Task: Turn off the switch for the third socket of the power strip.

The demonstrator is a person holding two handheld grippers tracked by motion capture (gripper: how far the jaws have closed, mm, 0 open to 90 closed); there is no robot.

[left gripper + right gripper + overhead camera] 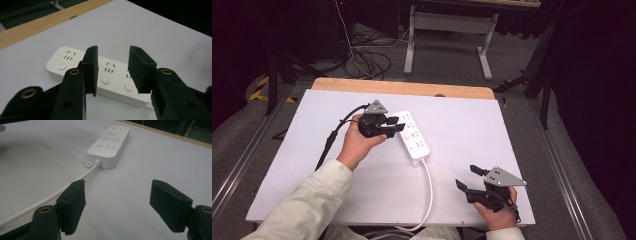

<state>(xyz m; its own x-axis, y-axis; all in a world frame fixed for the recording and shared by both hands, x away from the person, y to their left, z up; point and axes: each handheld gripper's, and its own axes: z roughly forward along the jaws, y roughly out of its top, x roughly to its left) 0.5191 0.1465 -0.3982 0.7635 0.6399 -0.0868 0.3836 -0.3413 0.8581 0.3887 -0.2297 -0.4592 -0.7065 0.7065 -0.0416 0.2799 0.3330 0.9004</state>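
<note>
Two grippers over one white tabletop (pixel 312 165), high view first: a white power strip (pixel 413 133) lies mid-board, nearer the far edge, long axis running from far-left to near-right, its cord (pixel 430 190) leaving the near end and trailing off the near edge. Left gripper (pixel 393 126) sits just beside the strip's far half on its left side, jaws apart and pointed across it, holding nothing. Right gripper (pixel 469 177) rests near the near-right corner, well apart from the strip, jaws spread, empty. Left gripper view: strip (pixel 75 65) lies crosswise just ahead of the parted jaws, round buttons and socket slots between them; contact cannot be told. Right gripper view: jaws wide, nothing between; strip (pixel 113 142) well ahead, lengthwise away, cord (pixel 50 197) passing the left jaw. Judgement: left hand is much the nearer, and any grasp would close across the strip's short width.
</note>
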